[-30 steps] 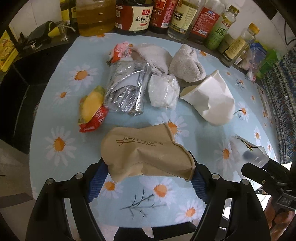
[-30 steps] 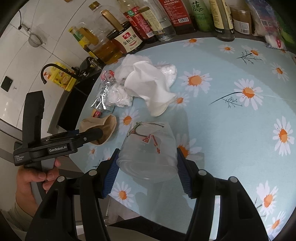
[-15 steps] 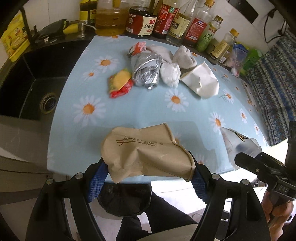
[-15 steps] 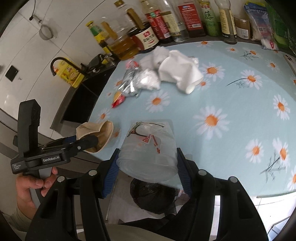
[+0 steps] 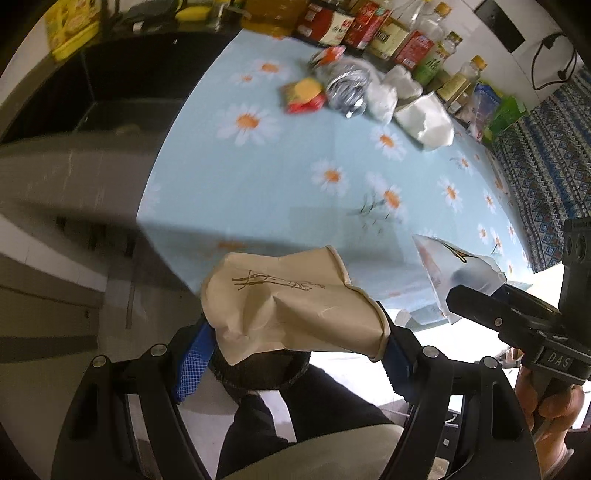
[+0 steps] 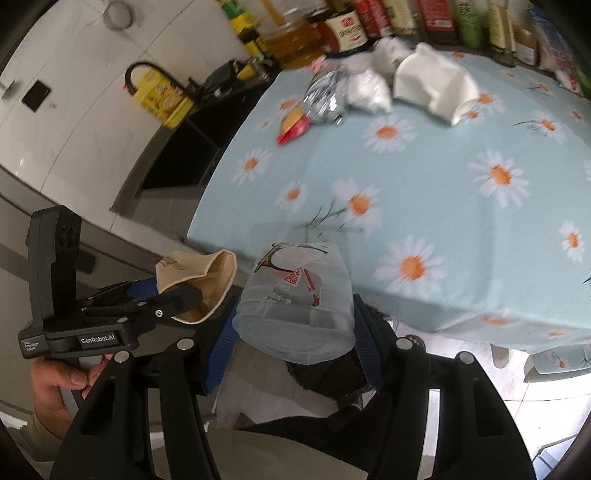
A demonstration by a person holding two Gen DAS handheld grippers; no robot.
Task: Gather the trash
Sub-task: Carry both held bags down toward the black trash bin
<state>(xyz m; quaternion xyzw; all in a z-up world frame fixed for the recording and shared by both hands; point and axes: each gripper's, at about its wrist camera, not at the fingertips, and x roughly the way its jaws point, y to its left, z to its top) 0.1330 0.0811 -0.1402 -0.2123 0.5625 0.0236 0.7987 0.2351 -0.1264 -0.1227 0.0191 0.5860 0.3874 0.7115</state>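
bottles blurred, labels unreadable

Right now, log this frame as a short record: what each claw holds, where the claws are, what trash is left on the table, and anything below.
left claw: shut on crushed tan paper cup
right claw: shut on clear plastic cup
position: both cups past the near edge of the table
left on table: white paper cup, foil wrapper, red and yellow wrapper, white wads
below the claws: a dark round thing, partly hidden; cannot tell what it is
background: bottles along the far edge
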